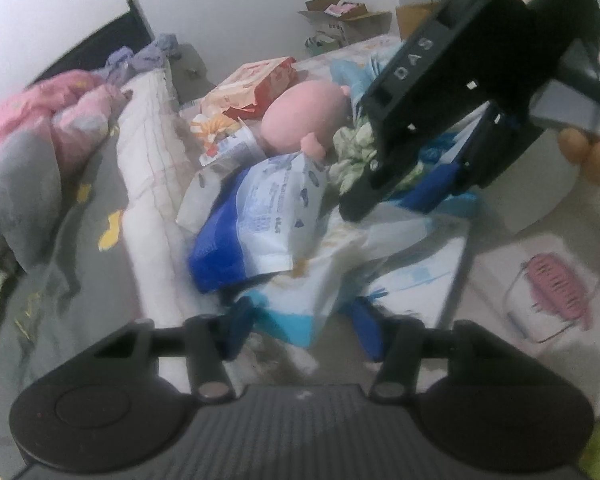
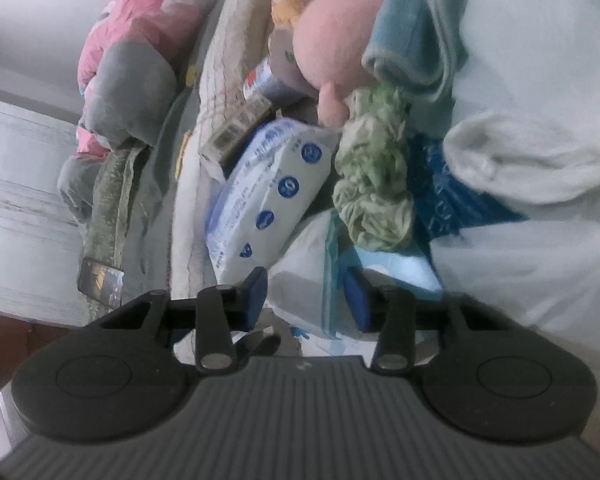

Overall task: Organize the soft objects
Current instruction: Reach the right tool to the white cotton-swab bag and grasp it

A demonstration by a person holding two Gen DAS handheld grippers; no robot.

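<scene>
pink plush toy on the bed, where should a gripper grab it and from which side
Probably the small nub sticking out of the pink plush toy, coming from above: the round body looks too wide for the jaws, and packets crowd its near side.

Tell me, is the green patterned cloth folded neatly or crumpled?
Crumpled. The green cloth lies bunched in irregular wrinkles, without flat layers, beside the pink plush toy.

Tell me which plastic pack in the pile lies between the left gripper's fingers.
The white and light-blue pack, nearest the left gripper. The blue-and-white printed pack lies farther off, propped against the pink plush.
</scene>
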